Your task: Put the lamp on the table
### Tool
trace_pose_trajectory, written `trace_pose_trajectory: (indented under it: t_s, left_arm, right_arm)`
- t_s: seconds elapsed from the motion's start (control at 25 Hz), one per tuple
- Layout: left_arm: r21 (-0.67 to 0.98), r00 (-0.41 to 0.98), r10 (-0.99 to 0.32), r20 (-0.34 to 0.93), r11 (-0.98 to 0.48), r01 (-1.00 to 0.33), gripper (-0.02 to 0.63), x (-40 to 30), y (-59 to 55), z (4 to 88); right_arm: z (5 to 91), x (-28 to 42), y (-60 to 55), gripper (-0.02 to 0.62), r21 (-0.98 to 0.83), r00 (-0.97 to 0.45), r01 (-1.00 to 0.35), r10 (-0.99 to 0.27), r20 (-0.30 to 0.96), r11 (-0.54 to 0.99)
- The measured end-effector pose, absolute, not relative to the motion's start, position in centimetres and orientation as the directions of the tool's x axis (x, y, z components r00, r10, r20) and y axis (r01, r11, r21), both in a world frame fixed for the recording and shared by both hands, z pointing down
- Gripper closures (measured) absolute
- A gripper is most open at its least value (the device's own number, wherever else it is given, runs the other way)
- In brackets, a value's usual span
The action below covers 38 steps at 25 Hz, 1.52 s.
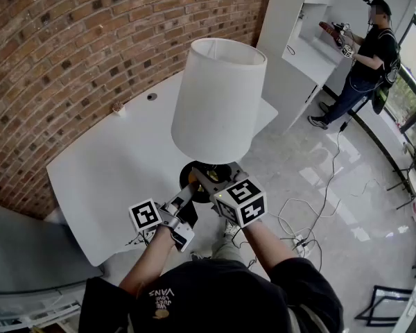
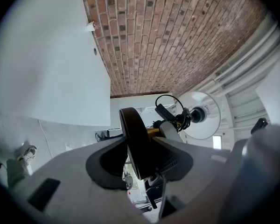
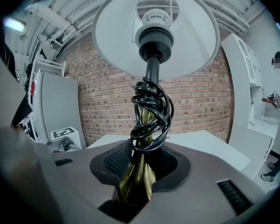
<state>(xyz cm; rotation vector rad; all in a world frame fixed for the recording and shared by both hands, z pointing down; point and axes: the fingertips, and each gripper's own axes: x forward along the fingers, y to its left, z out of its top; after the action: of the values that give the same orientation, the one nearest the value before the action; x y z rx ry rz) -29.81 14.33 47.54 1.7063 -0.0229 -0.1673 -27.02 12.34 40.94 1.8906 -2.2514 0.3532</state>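
The lamp has a white drum shade point(image 1: 215, 99), a brass stem point(image 3: 137, 181) wound with black cord point(image 3: 151, 111), and a round black base point(image 1: 206, 179). It is held upright at the near edge of the white table point(image 1: 118, 179). My left gripper point(image 1: 187, 200) is shut on the rim of the base point(image 2: 133, 139), which stands edge-on between its jaws. My right gripper point(image 1: 211, 182) is shut on the stem just under the cord coil. In the left gripper view the table point(image 2: 46, 69) lies off to the upper left, apart from the base.
A brick wall point(image 1: 69, 40) backs the table. A small object point(image 1: 116, 107) and a round hole point(image 1: 152, 96) are at the table's far side. White cabinets point(image 1: 305, 54) stand at the back right, with a person point(image 1: 364, 61) beside them. Cables point(image 1: 305, 220) lie on the floor.
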Motion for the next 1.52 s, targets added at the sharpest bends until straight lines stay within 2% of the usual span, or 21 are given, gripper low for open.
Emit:
trace_pose_trajectory:
  t_s: [0.64,1.52]
  left_arm:
    - [0.991,0.988,-0.116,-0.101,-0.095,0.090,0.449,-27.9,14.1,48.7]
    - [0.988,0.925,-0.348,-0.150,-0.084,0.128,0.451,-8.7,10.0,49.1]
  right_arm:
    - [42.3,-25.2,11.7,0.469,-0.079,-0.193,-0.981,-0.926,0.326,0.177]
    - [42.5,-7.2,7.0,0.471,-0.022,-0.405,-0.904,-0.838,0.366,0.427]
